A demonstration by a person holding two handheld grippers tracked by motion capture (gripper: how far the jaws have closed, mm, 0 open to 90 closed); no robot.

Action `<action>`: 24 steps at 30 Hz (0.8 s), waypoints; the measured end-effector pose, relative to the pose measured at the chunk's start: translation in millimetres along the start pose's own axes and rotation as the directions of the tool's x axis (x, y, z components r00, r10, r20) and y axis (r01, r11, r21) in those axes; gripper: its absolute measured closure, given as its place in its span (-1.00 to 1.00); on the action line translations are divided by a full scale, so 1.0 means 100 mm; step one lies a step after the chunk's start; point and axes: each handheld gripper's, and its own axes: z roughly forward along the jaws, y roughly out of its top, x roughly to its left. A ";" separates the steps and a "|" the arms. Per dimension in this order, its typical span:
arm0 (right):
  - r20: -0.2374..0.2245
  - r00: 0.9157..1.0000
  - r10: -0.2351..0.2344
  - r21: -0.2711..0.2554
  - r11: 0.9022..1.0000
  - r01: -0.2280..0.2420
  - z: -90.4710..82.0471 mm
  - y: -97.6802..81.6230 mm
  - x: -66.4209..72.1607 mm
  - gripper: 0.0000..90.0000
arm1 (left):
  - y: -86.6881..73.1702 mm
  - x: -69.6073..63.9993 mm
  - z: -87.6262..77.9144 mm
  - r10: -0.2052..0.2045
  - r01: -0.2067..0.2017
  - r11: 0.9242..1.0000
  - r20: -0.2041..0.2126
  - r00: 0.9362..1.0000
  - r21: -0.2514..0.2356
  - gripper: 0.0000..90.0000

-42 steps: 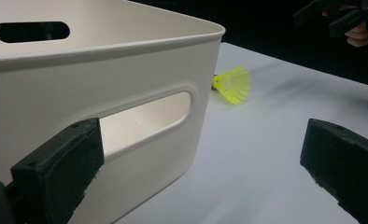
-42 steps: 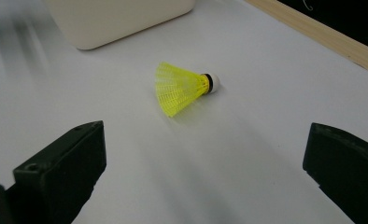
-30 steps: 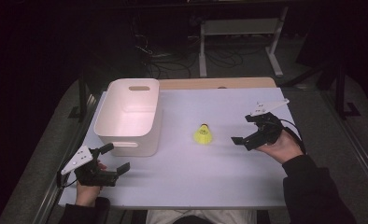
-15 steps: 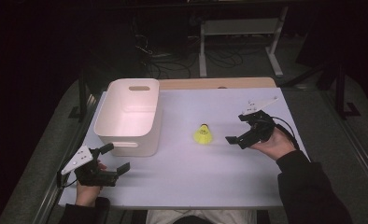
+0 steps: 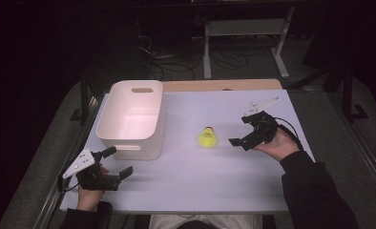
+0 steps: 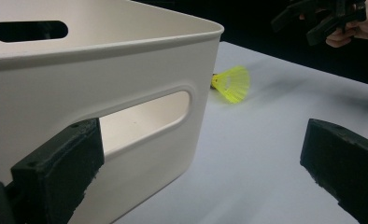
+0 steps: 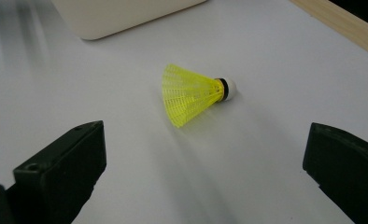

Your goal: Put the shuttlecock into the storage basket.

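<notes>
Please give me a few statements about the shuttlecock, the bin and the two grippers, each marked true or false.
1. The yellow shuttlecock lies on its side on the table. True.
2. The shuttlecock is inside the white bin. False: it lies on the table beside it.
3. The right gripper is open. True.
4. The left gripper grips the bin's handle. False: it is open and holds nothing.

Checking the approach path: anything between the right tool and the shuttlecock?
Nothing: bare table between right tool and shuttlecock, per right gripper view.
</notes>
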 end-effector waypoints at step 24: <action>-0.023 1.000 -0.009 0.027 1.000 0.010 0.22 0.00 -0.09 -0.93 | 0.00 0.00 0.00 0.000 0.000 1.000 0.005 1.000 0.003 -1.00</action>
